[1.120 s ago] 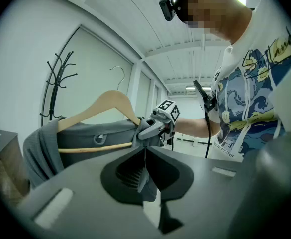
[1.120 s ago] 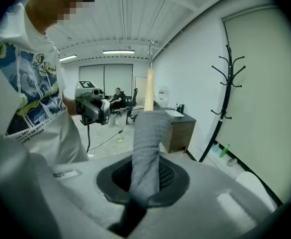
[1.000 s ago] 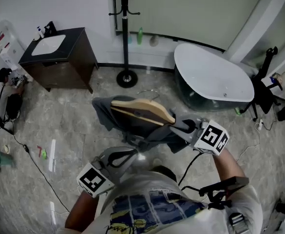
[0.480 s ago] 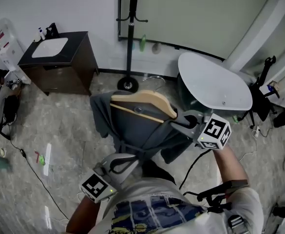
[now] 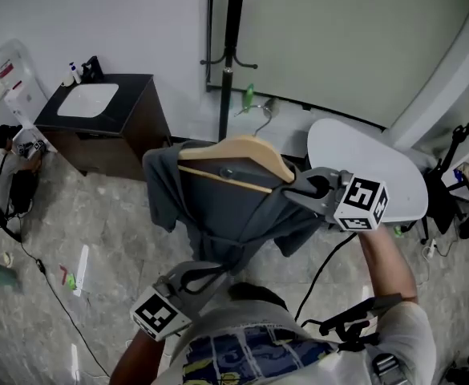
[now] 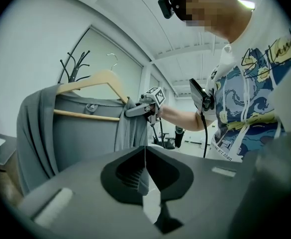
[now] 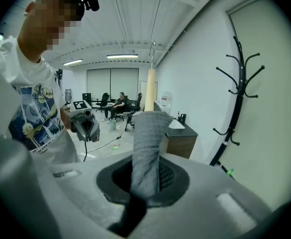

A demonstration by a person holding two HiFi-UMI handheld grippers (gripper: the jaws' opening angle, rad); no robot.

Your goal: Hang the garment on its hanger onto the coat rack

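**A:** What's the room like from your end?

**B:** Grey stone floor [image 5: 98, 231] and a white wall. A black coat rack [image 5: 232, 22] stands against the wall, between a dark vanity [image 5: 98, 111] and a white tub [image 5: 362, 159].

**A:** And the garment?

**B:** I'm holding the grey garment [image 5: 218, 203] up on its wooden hanger [image 5: 238, 152], near the rack but apart from it.

**A:** Grippers?

**B:** My right gripper [image 5: 292, 189] is clamped on the cloth at the hanger's shoulder end. My left gripper [image 5: 216, 268] has its jaws closed on the lower hem.
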